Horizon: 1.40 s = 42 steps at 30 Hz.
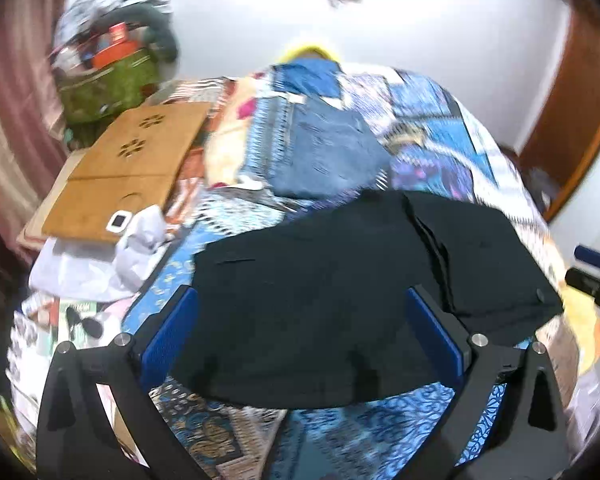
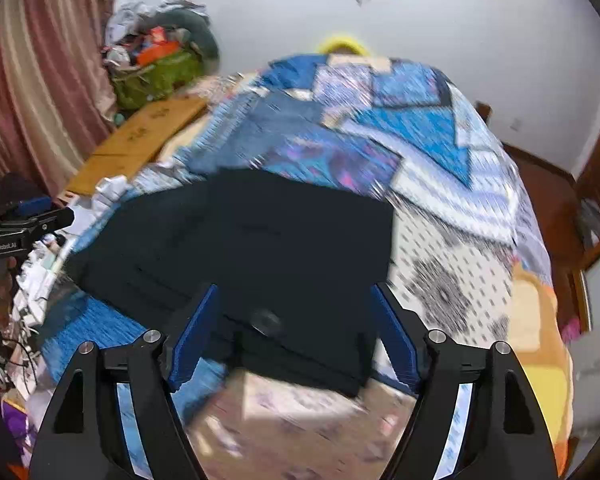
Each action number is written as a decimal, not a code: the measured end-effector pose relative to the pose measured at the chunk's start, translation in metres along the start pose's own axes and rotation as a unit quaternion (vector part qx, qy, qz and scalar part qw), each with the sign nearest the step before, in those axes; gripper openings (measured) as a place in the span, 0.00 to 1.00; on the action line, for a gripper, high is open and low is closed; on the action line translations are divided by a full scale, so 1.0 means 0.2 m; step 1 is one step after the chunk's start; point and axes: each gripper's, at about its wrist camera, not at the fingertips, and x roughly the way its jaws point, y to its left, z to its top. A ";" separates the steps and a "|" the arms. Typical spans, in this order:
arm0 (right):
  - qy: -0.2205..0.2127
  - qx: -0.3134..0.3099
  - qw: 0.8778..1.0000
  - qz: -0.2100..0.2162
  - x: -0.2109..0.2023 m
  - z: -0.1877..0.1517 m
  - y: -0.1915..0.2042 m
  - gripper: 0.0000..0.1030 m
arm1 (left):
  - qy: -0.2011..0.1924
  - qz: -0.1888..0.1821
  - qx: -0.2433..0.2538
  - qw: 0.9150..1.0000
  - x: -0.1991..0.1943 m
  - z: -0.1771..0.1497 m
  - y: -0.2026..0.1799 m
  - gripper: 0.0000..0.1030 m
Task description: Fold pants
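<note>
Both grippers' fingers (image 1: 168, 328) (image 2: 196, 332) spread wide

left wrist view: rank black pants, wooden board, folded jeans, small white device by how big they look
1. black pants, though nearest the camera
2. wooden board and folded jeans look alike, no ranking
3. small white device

Black pants (image 2: 260, 248) seen folded on patterned bed (image 2: 440, 184). Right gripper (image 2: 296, 332) held above near edge, jaws spread wide. Left gripper (image 2: 28, 224) seen at left.
</note>
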 end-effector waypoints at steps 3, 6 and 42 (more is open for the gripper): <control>-0.010 -0.012 1.000 0.017 0.04 0.05 0.12 0.74 | 0.005 0.002 -0.034 0.999 -0.02 -0.03 0.13 1.00; -0.003 -0.024 0.999 0.028 0.13 0.07 0.21 0.74 | 0.024 0.004 -0.065 0.998 0.00 -0.09 0.24 1.00; 0.079 -0.037 0.994 0.065 0.47 -0.06 0.35 0.85 | 0.143 -0.108 -0.270 0.946 0.58 -0.27 0.60 0.28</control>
